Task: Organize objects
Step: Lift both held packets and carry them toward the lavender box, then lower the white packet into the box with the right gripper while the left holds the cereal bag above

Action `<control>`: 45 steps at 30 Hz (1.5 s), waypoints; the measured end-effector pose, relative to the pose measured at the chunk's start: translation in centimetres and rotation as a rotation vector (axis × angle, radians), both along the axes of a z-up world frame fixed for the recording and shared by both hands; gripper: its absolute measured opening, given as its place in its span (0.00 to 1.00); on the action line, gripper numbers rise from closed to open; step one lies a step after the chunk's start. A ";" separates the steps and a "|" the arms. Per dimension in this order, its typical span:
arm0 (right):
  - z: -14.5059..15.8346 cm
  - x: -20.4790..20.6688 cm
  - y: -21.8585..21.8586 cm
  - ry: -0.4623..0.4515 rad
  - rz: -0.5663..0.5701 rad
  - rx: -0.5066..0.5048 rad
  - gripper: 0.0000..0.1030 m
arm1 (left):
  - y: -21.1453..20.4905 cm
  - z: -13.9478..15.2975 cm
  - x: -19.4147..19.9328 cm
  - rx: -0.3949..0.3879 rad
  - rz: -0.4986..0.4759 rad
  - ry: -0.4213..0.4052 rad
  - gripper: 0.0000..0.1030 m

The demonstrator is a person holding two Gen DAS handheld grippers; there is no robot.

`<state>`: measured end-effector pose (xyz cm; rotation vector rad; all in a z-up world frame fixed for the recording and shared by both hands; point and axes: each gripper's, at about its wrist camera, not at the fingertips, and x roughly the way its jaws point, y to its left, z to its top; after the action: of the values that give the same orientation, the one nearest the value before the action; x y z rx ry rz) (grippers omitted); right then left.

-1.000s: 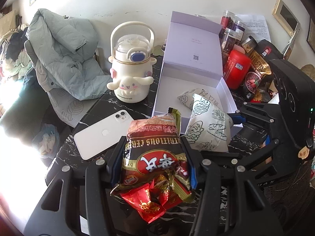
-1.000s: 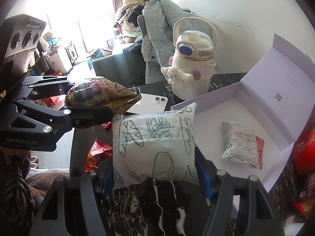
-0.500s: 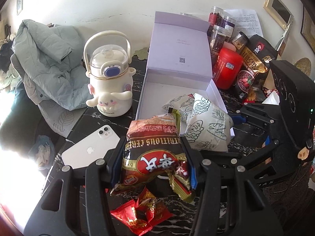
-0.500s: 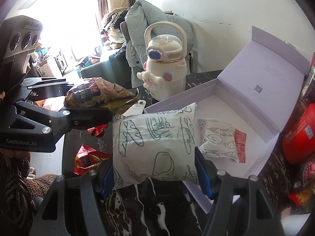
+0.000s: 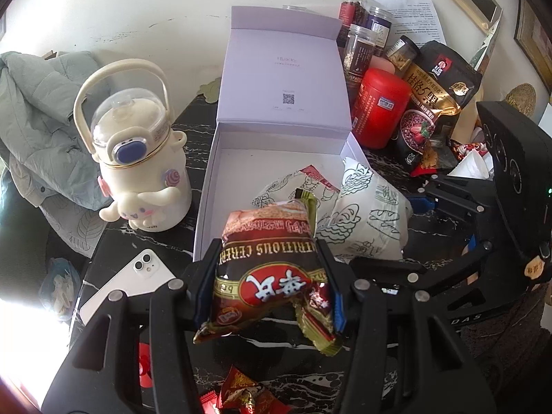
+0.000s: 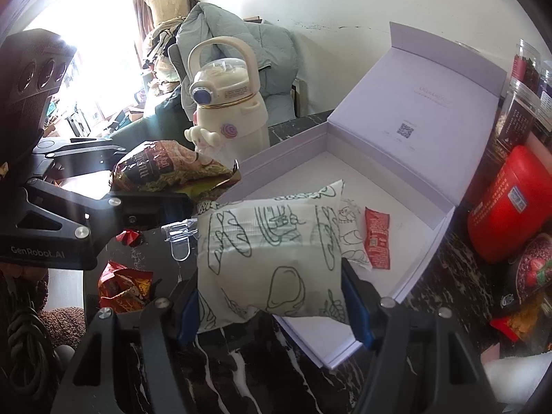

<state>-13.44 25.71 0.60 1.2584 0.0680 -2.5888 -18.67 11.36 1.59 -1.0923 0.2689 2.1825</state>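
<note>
My left gripper [image 5: 267, 286] is shut on a brown and red cereal packet [image 5: 269, 262], held in the air at the near rim of an open lilac box [image 5: 279, 138]. My right gripper [image 6: 276, 296] is shut on a white snack bag with green line drawings [image 6: 269, 258], over the box's near corner. The same bag [image 5: 369, 214] shows in the left wrist view, to the right of the cereal packet. A similar white bag with a red end [image 6: 376, 238] lies inside the box [image 6: 407, 186]. The left gripper with its cereal packet [image 6: 165, 169] appears at the left in the right wrist view.
A cream cartoon kettle [image 5: 138, 172] stands left of the box, and a white phone [image 5: 127, 283] lies on the black marble table. Right of the box are a red canister [image 5: 379, 107], jars [image 5: 362, 45] and a black snack pouch [image 5: 434, 100]. Red candy wrappers [image 5: 245, 393] lie near me.
Both grippers have carried their packets across the table toward the open box. The box now sits nearer the middle of both views, and the kettle and phone have slid left.
</note>
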 end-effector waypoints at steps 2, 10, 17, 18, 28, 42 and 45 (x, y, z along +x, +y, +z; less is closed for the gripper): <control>-0.1 -0.1 0.4 -0.003 -0.013 0.003 0.68 | 0.5 -0.2 -0.3 -0.003 -0.015 -0.005 0.49; -0.3 -0.8 1.9 -0.010 -0.066 0.008 0.68 | 2.4 -0.8 -1.9 -0.008 -0.066 -0.018 0.49; 0.2 -1.7 3.2 0.002 -0.110 0.008 0.68 | 4.0 -1.0 -3.4 -0.012 -0.097 -0.018 0.49; 0.4 -1.9 3.4 0.007 -0.115 0.008 0.68 | 4.2 -0.9 -3.6 -0.013 -0.101 -0.016 0.49; 2.1 -4.5 5.2 0.060 -0.169 0.009 0.68 | 5.9 0.2 -5.8 -0.024 -0.093 0.050 0.49; 2.0 -8.5 7.0 0.070 -0.201 -0.025 0.68 | 8.3 0.2 -8.5 -0.074 -0.052 0.116 0.49; 1.5 -9.3 7.7 0.056 -0.189 -0.050 0.68 | 8.7 -0.2 -8.8 -0.076 -0.049 0.128 0.49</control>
<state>-22.73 33.41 2.08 1.2291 -0.1092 -2.7663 -27.48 20.08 1.34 -0.9771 0.4346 2.2173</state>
